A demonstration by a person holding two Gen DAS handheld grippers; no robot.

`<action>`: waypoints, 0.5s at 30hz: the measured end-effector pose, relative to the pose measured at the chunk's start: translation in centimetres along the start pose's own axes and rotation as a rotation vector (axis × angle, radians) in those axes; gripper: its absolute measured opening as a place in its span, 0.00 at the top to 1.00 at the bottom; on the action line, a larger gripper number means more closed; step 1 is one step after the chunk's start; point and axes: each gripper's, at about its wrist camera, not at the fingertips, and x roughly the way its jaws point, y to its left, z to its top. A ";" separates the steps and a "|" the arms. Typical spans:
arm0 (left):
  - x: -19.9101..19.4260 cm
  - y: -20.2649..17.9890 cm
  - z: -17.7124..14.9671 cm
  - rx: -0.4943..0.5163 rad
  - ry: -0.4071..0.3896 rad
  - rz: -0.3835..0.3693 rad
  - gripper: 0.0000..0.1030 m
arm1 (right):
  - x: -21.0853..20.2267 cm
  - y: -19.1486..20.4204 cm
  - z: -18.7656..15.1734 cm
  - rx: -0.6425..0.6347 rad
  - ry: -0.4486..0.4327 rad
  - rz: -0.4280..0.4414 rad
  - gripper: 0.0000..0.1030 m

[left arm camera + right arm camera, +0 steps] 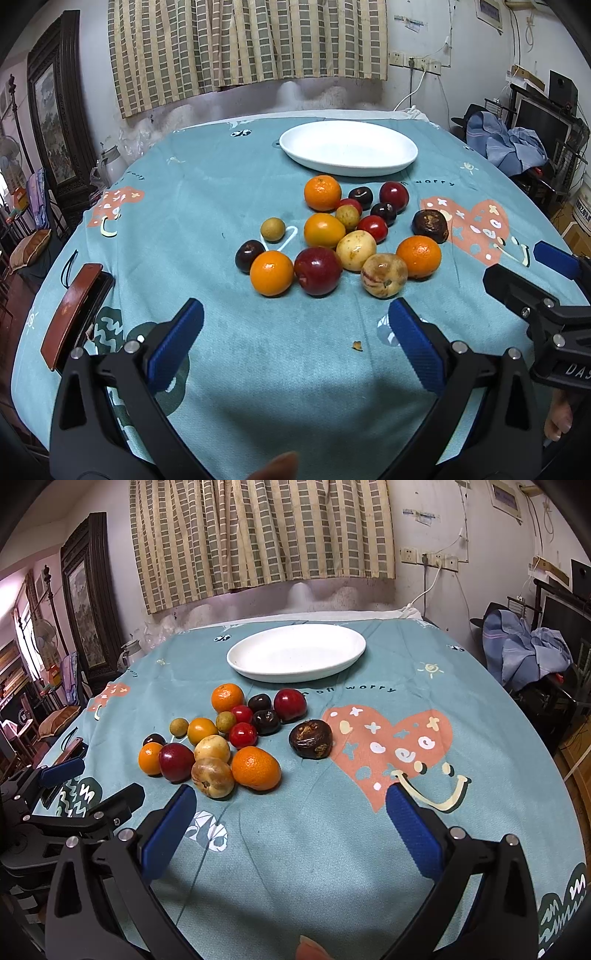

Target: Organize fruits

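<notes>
A pile of several fruits lies on the teal tablecloth: oranges [272, 273] [255, 768], a dark red plum [317, 270] [176, 762], yellow-brown fruits [384, 275] [212, 777], small red and dark ones, and a wrinkled dark fruit [430, 220] [311, 739] apart to the right. An empty white oval plate [348, 147] [295, 652] stands behind the pile. My left gripper [295, 332] is open and empty, just in front of the pile. My right gripper [291, 818] is open and empty, in front and right of the pile. It also shows in the left wrist view [524, 273].
A brown wallet-like case [72, 314] lies at the table's left edge. The left gripper shows at the left in the right wrist view [74, 786]. A framed picture [55, 122] stands left, cluttered furniture and clothes [524, 653] right. A curtain hangs behind.
</notes>
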 end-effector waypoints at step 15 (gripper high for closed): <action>0.1 0.0 0.0 0.001 0.002 0.001 0.02 | 0.3 -0.1 -0.1 0.003 0.001 0.003 0.01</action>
